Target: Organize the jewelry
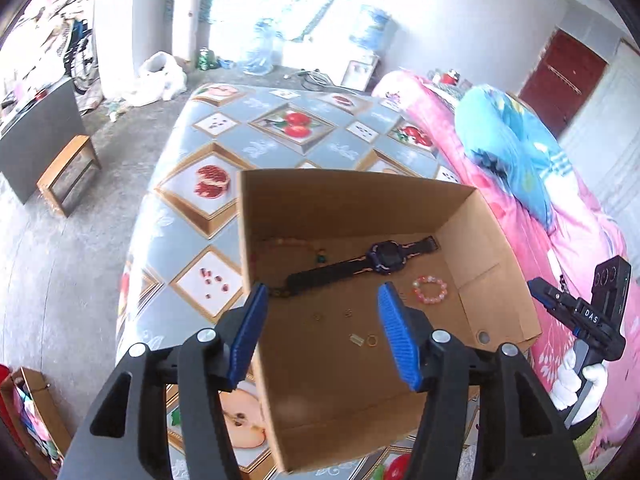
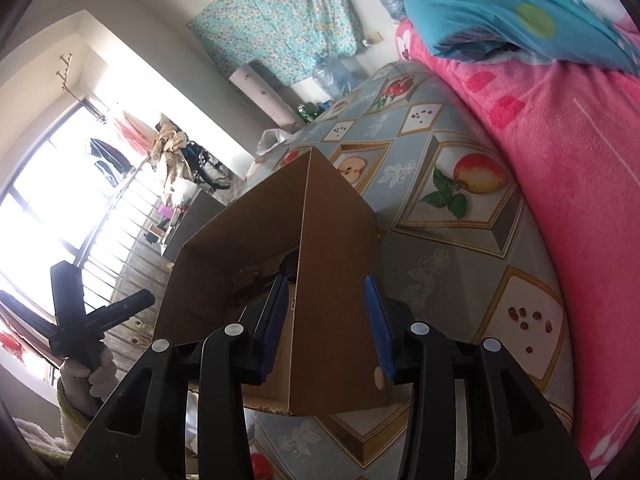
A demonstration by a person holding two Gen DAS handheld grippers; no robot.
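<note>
**Jewelry lying in an open cardboard box, both grippers spread**

At the left, the fruit-patterned cloth (image 1: 208, 184) is covering the table, and the cardboard box (image 1: 360, 208) is sitting on it with its top open. The left gripper (image 1: 322, 334) is hovering above the box's near left corner, its blue pads standing apart with nothing between them; one pad is hanging outside the left wall and the other over the box floor.

Inside the box, a thin beaded string (image 1: 288, 245) is lying near the back left, a dark watch (image 1: 368, 262) is stretching diagonally across the middle, and a pink bead bracelet (image 1: 430, 289) is resting to its right. Small rings (image 1: 372, 340) are sitting loose on the floor nearer the camera.

Further right, the right gripper (image 2: 330, 326) is straddling the box's right wall, its jaws parted and not pressing on the cardboard. A white-gloved hand (image 1: 576, 380) is holding it, beside the pink blanket (image 2: 560, 160).
</note>
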